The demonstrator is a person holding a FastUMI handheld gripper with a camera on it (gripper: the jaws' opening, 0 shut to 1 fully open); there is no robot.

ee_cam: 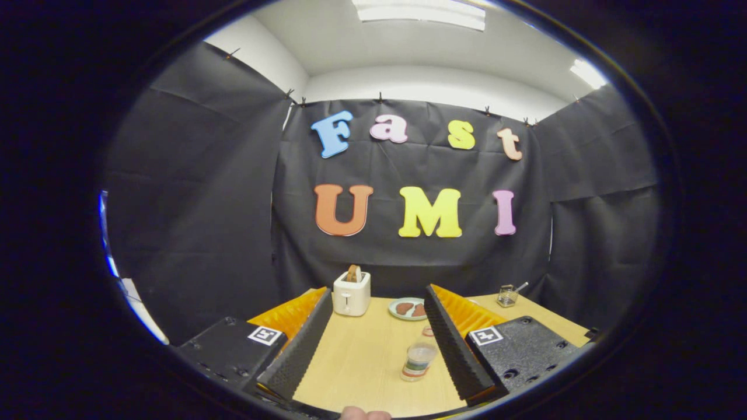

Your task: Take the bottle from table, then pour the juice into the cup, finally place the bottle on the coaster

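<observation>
Gripper: fingers standing spread wide, grasping nothing. Bottle: standing upright on the tabletop between the fingers, close by the right one. Toaster, plate and small wire basket: sitting farther back toward the wall.

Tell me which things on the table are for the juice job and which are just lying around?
For the job:
- bottle, standing between the open fingers of the hand-held gripper, near one finger
- a small thing just behind it, too hidden to name

Just lying about:
- toaster with bread in it
- plate with food on it
- small wire basket
</observation>
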